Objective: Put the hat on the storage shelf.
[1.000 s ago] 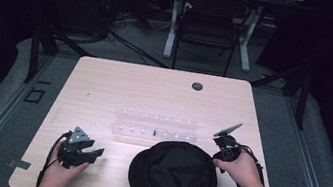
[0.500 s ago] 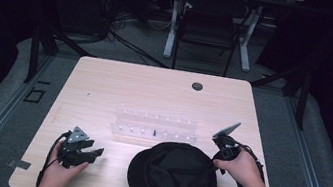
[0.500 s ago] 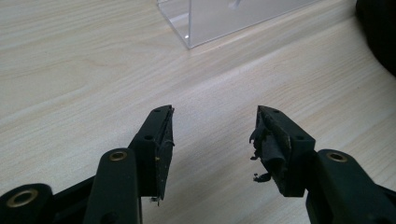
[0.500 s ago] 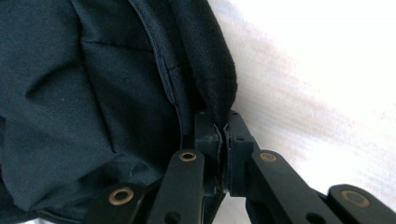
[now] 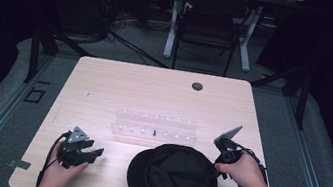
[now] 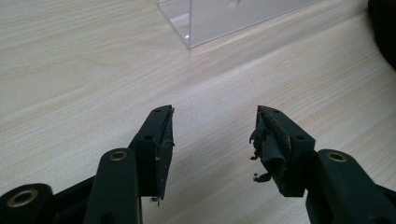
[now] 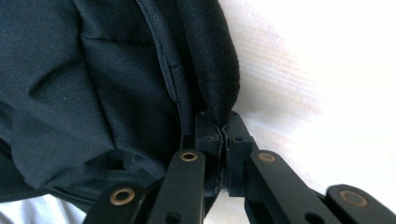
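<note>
A black cap (image 5: 173, 180) lies upside down near the table's front edge, its inside facing up. My right gripper (image 5: 215, 171) is at its right rim, shut on the cap's edge; in the right gripper view the black fabric (image 7: 116, 79) is pinched between the closed jaws of the right gripper (image 7: 223, 128). My left gripper (image 5: 94, 154) rests at the front left, well left of the cap, open with nothing between its jaws. The left gripper (image 6: 212, 123) hovers over bare wood in its own view, with torn pads (image 6: 268, 149).
A clear acrylic rack (image 5: 155, 127) with small pegs stands in the middle of the table (image 5: 154, 91), behind the cap; its corner (image 6: 224, 18) is seen ahead of the left gripper. A round cable hole (image 5: 197, 86) sits at the back. A chair (image 5: 209, 24) stands beyond the table.
The cap has shifted slightly left and forward with the right gripper holding its rim. The left gripper has stayed in place.
</note>
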A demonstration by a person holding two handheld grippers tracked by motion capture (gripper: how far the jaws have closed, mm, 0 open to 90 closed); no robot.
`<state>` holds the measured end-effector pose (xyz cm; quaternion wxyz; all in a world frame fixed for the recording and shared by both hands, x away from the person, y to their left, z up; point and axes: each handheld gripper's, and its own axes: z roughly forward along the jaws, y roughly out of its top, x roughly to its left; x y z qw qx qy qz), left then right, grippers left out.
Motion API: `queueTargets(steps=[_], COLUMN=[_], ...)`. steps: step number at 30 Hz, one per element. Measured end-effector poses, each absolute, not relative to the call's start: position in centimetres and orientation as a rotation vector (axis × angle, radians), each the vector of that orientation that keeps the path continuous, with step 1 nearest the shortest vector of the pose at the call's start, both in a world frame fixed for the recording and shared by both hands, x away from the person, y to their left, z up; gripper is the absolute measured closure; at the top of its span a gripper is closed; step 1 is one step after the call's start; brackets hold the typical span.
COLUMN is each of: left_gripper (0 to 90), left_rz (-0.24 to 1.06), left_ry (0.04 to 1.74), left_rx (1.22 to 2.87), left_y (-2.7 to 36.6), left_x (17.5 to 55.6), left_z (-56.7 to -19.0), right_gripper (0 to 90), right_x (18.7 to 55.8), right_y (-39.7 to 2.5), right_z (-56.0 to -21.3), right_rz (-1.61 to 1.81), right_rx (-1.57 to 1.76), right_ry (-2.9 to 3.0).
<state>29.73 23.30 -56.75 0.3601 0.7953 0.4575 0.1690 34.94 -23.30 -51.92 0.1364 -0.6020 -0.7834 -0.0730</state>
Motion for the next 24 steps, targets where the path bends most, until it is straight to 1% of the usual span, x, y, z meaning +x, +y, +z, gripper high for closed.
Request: queueTargets(steps=[3, 10, 24], left_gripper=[47.9, 47.9, 48.0], left_rz=[0.436, 0.437, 0.433], left_ry=[1.181, 1.18, 1.181], left_rx=[2.05, 2.046, 2.05], left_y=[23.3, 23.3, 23.4], left_x=[29.7, 29.7, 29.7], left_z=[-56.7, -56.8, -56.7], right_gripper=[87.5, 87.8, 87.9], right_x=[35.0, 34.6, 34.2], right_y=[-23.5, -24.1, -23.1], right_z=[-51.7, -50.8, -47.8], right_rz=[-0.191, -0.262, -0.27], right_rx=[-1.719, -1.744, -1.762], right_ry=[-2.266, -2.178, -2.198])
